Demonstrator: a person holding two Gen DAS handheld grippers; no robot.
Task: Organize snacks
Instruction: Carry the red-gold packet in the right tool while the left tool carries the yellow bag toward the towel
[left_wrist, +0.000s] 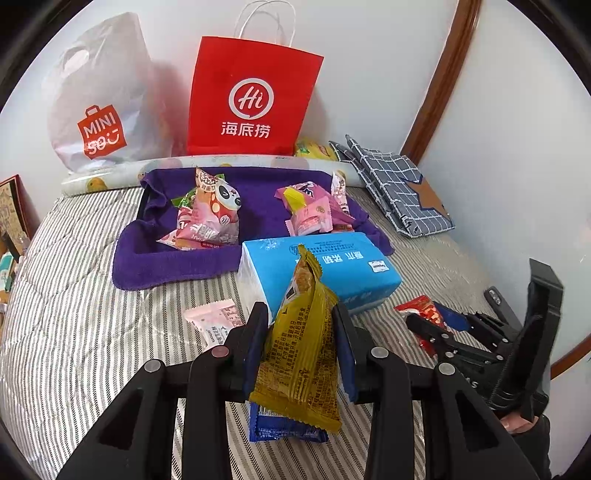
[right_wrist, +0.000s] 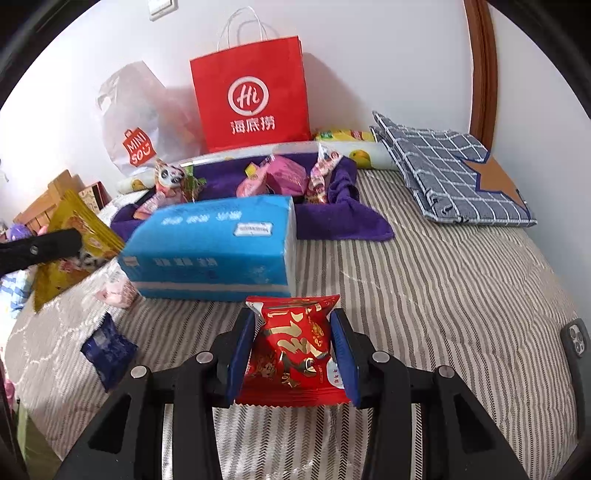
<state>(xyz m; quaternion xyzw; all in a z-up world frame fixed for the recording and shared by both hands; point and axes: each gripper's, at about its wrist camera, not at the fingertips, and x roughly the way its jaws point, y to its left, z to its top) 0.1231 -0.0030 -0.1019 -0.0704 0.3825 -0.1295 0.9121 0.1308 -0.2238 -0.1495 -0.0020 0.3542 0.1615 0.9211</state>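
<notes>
Claws both angled downward over striped quilted bed (right_wrist: 443, 295). Left claw (left_wrist: 301, 332) clamps crinkly yellow foil packet (left_wrist: 303, 350), just in front of blue tissue pack (left_wrist: 332, 266); right claw (right_wrist: 291, 343) clamps glossy red pillow-shaped packet (right_wrist: 291, 350), also just before it.

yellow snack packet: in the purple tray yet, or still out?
Out. The yellow packet sits pinched in the left gripper, short of the purple tray.
</notes>
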